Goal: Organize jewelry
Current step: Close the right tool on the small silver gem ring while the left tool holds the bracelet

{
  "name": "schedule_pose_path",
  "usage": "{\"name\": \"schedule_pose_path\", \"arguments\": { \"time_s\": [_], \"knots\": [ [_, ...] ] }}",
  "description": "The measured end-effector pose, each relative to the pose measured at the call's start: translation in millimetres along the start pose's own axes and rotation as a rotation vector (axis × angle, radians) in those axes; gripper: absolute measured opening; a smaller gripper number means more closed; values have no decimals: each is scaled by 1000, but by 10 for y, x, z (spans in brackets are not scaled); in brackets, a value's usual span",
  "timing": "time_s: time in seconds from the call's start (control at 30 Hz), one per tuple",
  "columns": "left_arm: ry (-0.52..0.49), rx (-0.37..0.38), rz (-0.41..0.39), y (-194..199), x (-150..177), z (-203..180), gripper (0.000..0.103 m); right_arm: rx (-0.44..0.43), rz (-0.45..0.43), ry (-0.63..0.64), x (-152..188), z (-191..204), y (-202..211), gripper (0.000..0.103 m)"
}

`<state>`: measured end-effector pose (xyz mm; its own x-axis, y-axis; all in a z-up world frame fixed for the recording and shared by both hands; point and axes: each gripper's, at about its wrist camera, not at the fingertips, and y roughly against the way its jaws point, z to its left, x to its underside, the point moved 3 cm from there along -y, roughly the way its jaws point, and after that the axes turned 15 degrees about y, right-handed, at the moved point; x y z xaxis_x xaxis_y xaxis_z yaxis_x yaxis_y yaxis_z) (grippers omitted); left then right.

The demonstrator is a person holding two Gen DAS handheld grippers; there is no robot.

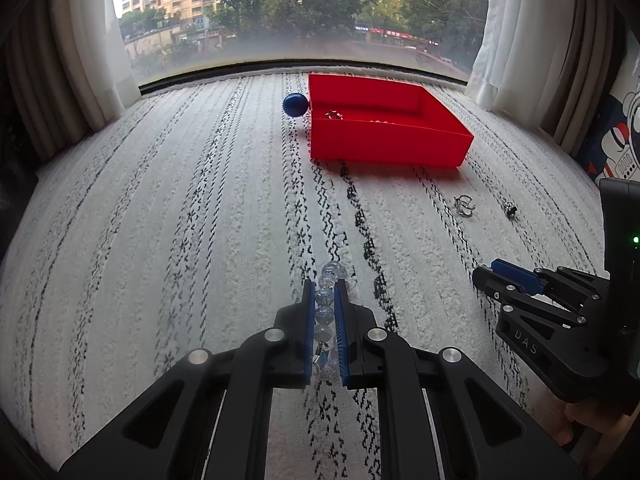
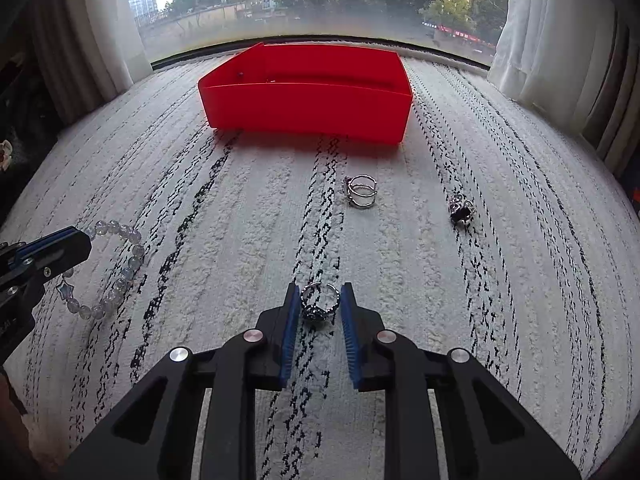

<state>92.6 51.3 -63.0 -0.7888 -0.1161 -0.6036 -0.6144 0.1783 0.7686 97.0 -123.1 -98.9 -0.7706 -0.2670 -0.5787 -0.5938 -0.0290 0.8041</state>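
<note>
My left gripper (image 1: 325,286) is shut on a clear bead bracelet (image 1: 325,312) that lies on the white patterned cloth; the bracelet also shows at the left of the right wrist view (image 2: 120,268). My right gripper (image 2: 320,294) is open, its pads on either side of a dark silver ring (image 2: 318,304) lying on the cloth. A red box (image 2: 308,108) stands at the far side and holds a few small pieces (image 1: 333,115). A silver band ring (image 2: 361,192) and a dark-stone ring (image 2: 461,209) lie between the box and my right gripper.
A blue ball (image 1: 295,105) sits against the box's left far corner. Curtains (image 1: 92,60) hang at both sides of the window behind the cloth-covered surface (image 1: 160,220).
</note>
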Motion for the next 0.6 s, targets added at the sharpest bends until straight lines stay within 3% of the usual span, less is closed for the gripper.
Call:
{"name": "schedule_pose_path", "arguments": {
  "time_s": [0.3,0.6],
  "knots": [
    [-1,1,-2,31,-9,-14,9,-20,-12,-10,-15,3,84,21],
    [-31,16,-23,225,2,-175,9,-1,-65,-15,-24,-113,482,21]
  ]
}}
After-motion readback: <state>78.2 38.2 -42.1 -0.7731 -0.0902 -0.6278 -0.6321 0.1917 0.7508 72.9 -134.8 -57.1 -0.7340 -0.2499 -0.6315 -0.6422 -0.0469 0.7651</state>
